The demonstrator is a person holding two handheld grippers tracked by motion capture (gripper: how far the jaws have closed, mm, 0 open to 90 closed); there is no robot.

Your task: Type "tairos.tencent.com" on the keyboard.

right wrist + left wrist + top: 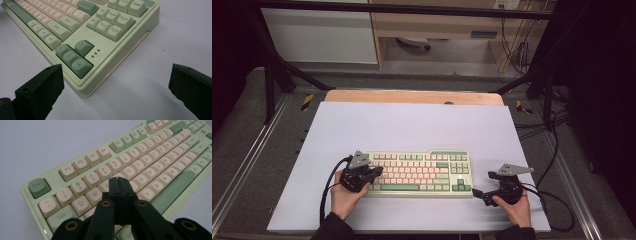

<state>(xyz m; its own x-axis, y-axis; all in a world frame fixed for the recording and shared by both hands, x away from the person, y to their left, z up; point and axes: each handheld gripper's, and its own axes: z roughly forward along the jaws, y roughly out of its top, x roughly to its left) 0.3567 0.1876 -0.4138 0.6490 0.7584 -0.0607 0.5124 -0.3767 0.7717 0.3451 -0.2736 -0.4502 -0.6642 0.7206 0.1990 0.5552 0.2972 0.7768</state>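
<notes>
Nearest the person, two hands come in over the table's front edge, each with a gripper. The left gripper sits over the left end of the keyboard, its jaws pressed together with nothing between them; in the left gripper view the joined tips hang above the letter keys near E, R and D, though whether they touch a key cannot be told. The right gripper rests just off the keyboard's near right corner, jaws spread wide and empty; in the right gripper view that corner, with the dark green arrow keys, lies between the two black jaws without touching either. The keyboard itself, pale green with cream and green keys, lies flat on the white tabletop, near the front edge and about midway across, its long side parallel to that edge. Beyond it the white surface runs to a wooden strip at the far edge.
</notes>
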